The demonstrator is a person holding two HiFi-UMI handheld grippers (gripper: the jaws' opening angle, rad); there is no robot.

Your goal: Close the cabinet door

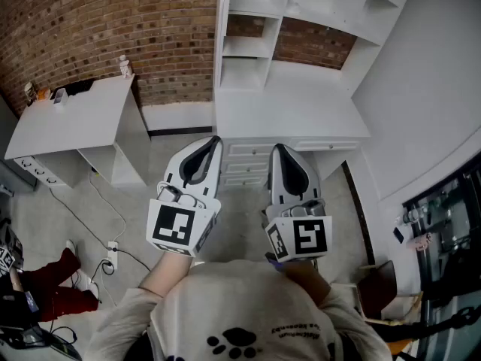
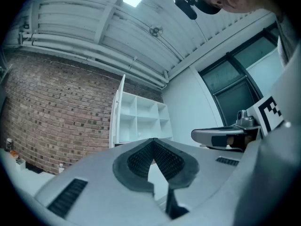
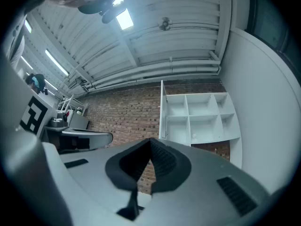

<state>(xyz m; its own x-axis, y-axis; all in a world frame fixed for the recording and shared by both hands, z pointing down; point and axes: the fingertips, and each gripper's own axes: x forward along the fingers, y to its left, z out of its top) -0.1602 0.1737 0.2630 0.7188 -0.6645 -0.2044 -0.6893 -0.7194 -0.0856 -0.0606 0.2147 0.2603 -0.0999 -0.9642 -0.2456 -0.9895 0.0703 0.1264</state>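
1. Head view: I hold the left gripper and the right gripper side by side, close to my chest. The tall white cabinet door stands swung open at the left edge of the white cubby-shelf cabinet, well apart from both. By my judgement nothing is done yet: the reach and the push are both left. The white surface with drawers lies between me and the door, so I must reach over it. A white cable trails on the floor at left, beside a second white surface.
2. Left gripper view: the left gripper's jaws meet at the tips, with nothing between. The door shows edge-on against the red brick wall.
3. Right gripper view: the right gripper's jaws are likewise closed and empty, and the door is ajar far ahead.
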